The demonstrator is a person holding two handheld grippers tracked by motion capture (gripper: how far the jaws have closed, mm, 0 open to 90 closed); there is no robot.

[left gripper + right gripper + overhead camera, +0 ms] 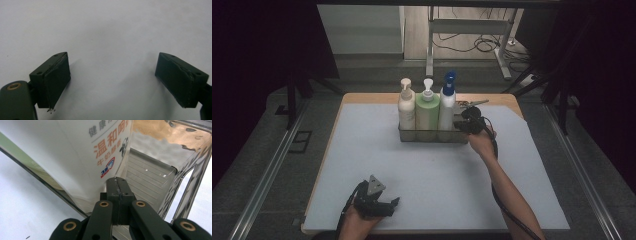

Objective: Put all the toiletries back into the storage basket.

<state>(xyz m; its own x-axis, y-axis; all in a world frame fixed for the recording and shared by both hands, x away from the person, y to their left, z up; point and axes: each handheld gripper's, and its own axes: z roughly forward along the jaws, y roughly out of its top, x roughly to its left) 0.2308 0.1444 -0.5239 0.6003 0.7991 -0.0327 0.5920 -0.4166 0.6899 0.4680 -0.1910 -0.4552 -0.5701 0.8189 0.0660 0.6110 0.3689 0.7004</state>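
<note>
A clear, metal-edged rack point(432, 136) stands at the back middle of the white mat point(432, 175). It holds a cream pump bottle point(406, 107), a green pump bottle point(427, 112) and a white bottle with a blue top point(447, 105). My right gripper point(464, 123) is at the rack's right end. Its jaws point(117, 182) are pressed together over the rack's wall point(185, 170), beside the white bottle point(75, 152). Whether the thin wall is pinched between them I cannot tell. My left gripper point(391, 206) rests low near the mat's front edge, its jaws point(112, 77) wide apart over bare mat.
The mat lies on a wooden table point(362, 98). A small metal item point(473, 104) lies behind the rack's right end. Beyond the table, a desk frame point(472, 30) and cables point(482, 45) are on the floor. Dark curtains close off both sides.
</note>
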